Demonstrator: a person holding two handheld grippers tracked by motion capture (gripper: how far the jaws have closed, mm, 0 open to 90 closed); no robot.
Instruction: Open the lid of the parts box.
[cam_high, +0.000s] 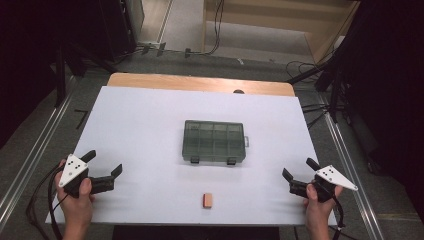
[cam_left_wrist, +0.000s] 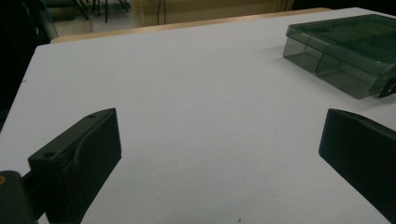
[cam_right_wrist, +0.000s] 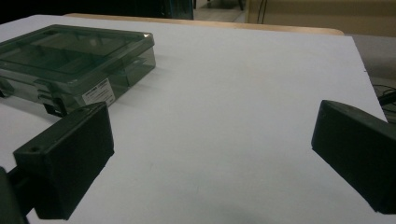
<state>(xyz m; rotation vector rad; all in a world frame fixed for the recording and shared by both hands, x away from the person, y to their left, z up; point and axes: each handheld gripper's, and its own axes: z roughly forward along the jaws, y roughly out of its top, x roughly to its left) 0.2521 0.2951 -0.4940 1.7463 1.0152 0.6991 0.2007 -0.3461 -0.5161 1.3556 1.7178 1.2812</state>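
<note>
**Table stock: one small block, one compartment case, two idle grippers**

Landmark: the compartment case (cam_high: 214, 142), closed, at the middle of the white table (cam_high: 150, 115).

1. Small block (cam_high: 208, 200). Orange-pink, short and blocky, lying flat. Sits on the near side of the case, close to the table's front edge and apart from the case's front latches. Its slightly longer side seems to run front to back, though it is too small to be sure.

2. Left gripper (cam_high: 104, 165). Near and well to the left of the case, low over the table. Jaws spread wide, nothing between them; bare tabletop shows in the gap in the left gripper view.

3. Right gripper (cam_high: 299, 167). Near and well to the right of the case. Jaws likewise spread wide and empty.

4. Case. Smoky translucent grey-green plastic, lid down, dividers visible through it, two dark latches on its near edge, a tab on its right side. Long axis runs left to right.

Relation for the next move: the block lies between the two grippers and nearer the person than either set of jaws; each would have to swing inward. Distances look about even, the right perhaps marginally shorter.
</note>
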